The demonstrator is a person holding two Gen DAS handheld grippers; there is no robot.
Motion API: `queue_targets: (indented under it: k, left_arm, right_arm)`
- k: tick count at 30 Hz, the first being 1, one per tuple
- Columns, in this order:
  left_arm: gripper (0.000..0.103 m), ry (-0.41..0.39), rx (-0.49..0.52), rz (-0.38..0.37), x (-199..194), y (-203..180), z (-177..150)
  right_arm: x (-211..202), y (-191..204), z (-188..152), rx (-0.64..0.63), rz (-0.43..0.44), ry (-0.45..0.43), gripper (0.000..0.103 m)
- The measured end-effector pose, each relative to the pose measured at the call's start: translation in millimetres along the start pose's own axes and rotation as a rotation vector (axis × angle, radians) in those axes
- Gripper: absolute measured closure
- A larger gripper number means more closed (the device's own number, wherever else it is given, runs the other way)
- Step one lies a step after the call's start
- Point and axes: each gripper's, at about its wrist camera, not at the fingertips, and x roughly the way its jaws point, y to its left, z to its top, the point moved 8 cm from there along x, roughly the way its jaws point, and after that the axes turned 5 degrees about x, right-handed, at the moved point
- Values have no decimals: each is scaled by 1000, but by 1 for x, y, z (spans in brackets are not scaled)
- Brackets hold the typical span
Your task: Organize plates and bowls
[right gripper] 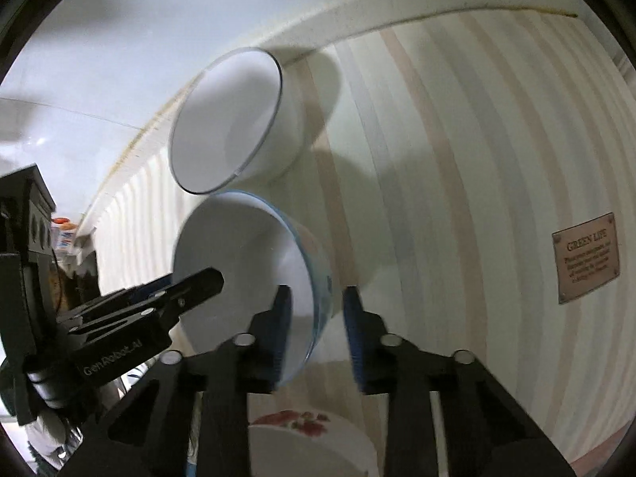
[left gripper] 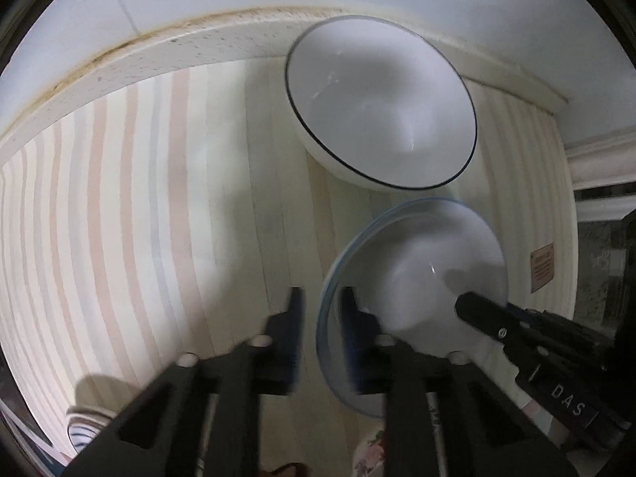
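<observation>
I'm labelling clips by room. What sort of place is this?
Probably a home dining or kitchen table: a striped tablecloth against a wall, two white bowls, a floral dish.

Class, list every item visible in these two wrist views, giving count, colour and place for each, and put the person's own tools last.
Black-rimmed bowl: one, white, farthest back by the wall ledge.
Blue-rimmed bowl: one, white, just in front of it, rim between both grippers' fingers.
Floral bowl: one, white with red flowers, bottom edge of right wrist view.
Striped mat: one, pastel stripes, under the bowls.
Brown label: one, on the mat's right.
Left gripper: black, straddling the blue-rimmed bowl's rim.
Right gripper: black, on the opposite rim.
</observation>
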Motion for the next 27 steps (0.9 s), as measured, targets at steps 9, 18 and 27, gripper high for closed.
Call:
queue_targets:
  k: [9, 18, 27]
  left_arm:
    - [96, -36, 35, 49, -4, -14, 1]
    - [96, -107, 65, 38, -51, -32, -19]
    - [96, -170, 109, 14, -107, -42, -46]
  right_arm:
    - [5, 10, -4, -18, -42, -14, 93]
    - [-41, 27, -14, -60, -16, -59, 93]
    - [-103, 29, -46, -108, -1, -108, 92]
